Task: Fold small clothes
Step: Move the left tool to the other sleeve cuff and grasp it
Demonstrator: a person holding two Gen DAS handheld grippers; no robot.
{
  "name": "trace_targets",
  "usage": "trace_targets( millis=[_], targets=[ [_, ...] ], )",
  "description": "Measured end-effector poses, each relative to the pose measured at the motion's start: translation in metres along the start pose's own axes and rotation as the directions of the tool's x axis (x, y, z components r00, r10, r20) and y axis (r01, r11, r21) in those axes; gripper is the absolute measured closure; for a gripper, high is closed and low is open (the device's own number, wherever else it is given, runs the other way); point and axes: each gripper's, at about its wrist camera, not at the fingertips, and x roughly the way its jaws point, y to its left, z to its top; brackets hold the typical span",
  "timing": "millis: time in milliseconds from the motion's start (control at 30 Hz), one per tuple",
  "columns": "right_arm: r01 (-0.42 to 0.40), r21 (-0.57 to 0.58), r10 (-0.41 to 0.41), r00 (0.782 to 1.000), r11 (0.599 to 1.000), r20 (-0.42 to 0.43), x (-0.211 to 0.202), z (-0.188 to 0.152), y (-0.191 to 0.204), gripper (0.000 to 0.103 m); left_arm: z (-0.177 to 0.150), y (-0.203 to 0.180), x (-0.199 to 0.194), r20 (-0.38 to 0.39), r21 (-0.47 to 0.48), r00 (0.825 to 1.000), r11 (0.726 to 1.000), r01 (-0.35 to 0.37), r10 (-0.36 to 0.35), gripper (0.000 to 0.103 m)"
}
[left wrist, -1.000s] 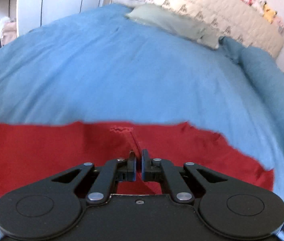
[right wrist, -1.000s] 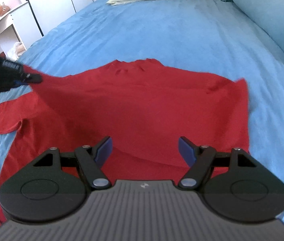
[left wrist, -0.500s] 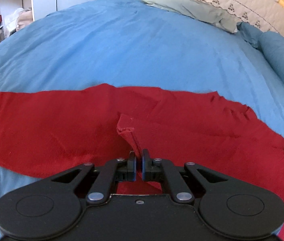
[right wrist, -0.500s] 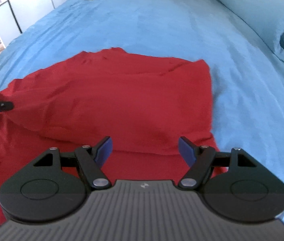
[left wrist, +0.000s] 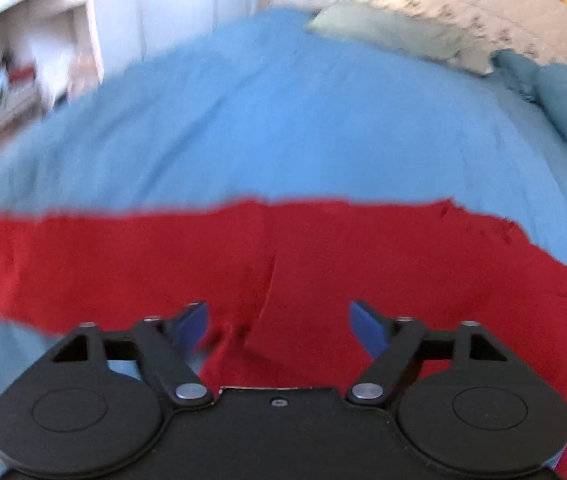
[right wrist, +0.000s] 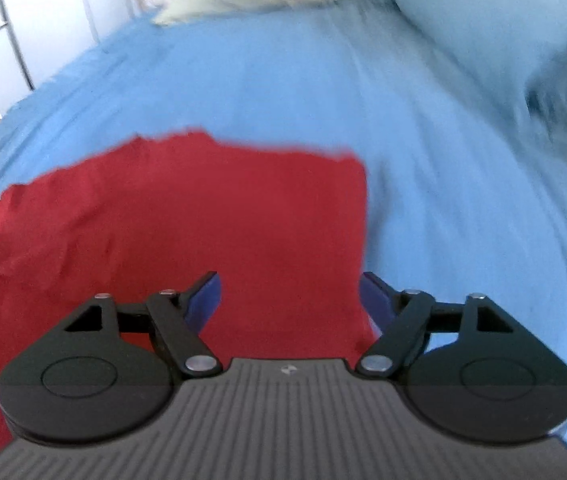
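Left gripper jaws opening over the red garment on the blue bed; right gripper opening too, gripping nothing.

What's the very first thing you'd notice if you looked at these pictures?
The bright red cloth garment jumps out first, spread flat on the big light blue bedcover. Right after that come the two black grippers low in each view: the left gripper and right gripper, blue-padded jaws opening above the red cloth, nothing pinched. Far back by the headboard lies a pale green pillow.
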Motion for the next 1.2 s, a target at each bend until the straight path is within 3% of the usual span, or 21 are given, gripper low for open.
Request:
trace_targets(
  millis=[167, 233, 333, 367, 433, 533, 667, 767, 867, 1033, 1200],
  targets=[
    [-0.023, -0.064, 0.028, 0.997, 0.998, 0.072, 0.051, 0.038, 0.009, 0.004, 0.014, -0.025, 0.019, 0.001, 0.064, 0.996, 0.994, 0.086, -0.087, 0.014],
    [0.001, -0.058, 0.003, 0.998, 0.998, 0.056, 0.079, 0.043, 0.005, 0.004, 0.015, -0.035, 0.036, -0.018, 0.073, 0.994, 0.991, 0.111, -0.11, 0.014],
    [0.109, -0.033, -0.109, 0.994, 0.993, 0.009, 0.114, 0.04, -0.014, 0.004, 0.014, -0.044, 0.052, -0.041, 0.078, 0.991, 0.989, 0.128, -0.125, 0.015],
    [0.089, 0.006, -0.089, 0.996, 0.996, 0.008, 0.116, 0.039, -0.024, 0.003, 0.014, -0.045, 0.055, -0.048, 0.08, 0.99, 0.988, 0.135, -0.132, 0.015],
    [0.039, 0.068, -0.041, 0.999, 0.997, 0.018, 0.106, 0.039, -0.038, 0.004, 0.011, -0.047, 0.053, -0.052, 0.083, 0.989, 0.987, 0.141, -0.137, 0.015],
    [-0.016, 0.039, 0.013, 0.998, 0.999, 0.067, 0.073, 0.03, -0.031, 0.003, 0.006, -0.046, 0.049, -0.058, 0.094, 0.987, 0.984, 0.153, -0.148, 0.014],
    [-0.103, -0.009, 0.103, 0.994, 0.995, 0.022, 0.054, 0.009, -0.01, 0.003, -0.003, -0.047, 0.054, -0.099, 0.104, 0.984, 0.982, 0.157, -0.147, 0.015],
    [-0.084, -0.013, 0.083, 0.995, 0.996, -0.055, 0.052, -0.022, -0.004, 0.004, -0.013, -0.047, 0.058, -0.132, 0.108, 0.981, 0.982, 0.157, -0.143, 0.015],
    [-0.055, -0.04, 0.053, 0.997, 0.998, -0.047, 0.041, -0.04, -0.004, 0.004, -0.026, -0.05, 0.057, -0.139, 0.161, 0.984, 0.978, 0.133, -0.111, 0.014],
    [-0.033, -0.052, 0.029, 0.997, 0.998, -0.075, 0.031, -0.028, -0.006, 0.003, -0.029, -0.047, 0.048, -0.159, 0.173, 0.985, 0.981, 0.091, -0.063, 0.014],
    [-0.033, -0.089, 0.029, 0.999, 0.995, -0.045, -0.003, -0.014, -0.006, 0.003, -0.013, -0.025, 0.006, -0.131, 0.079, 0.991, 0.996, 0.044, -0.033, 0.014]
  ],
)
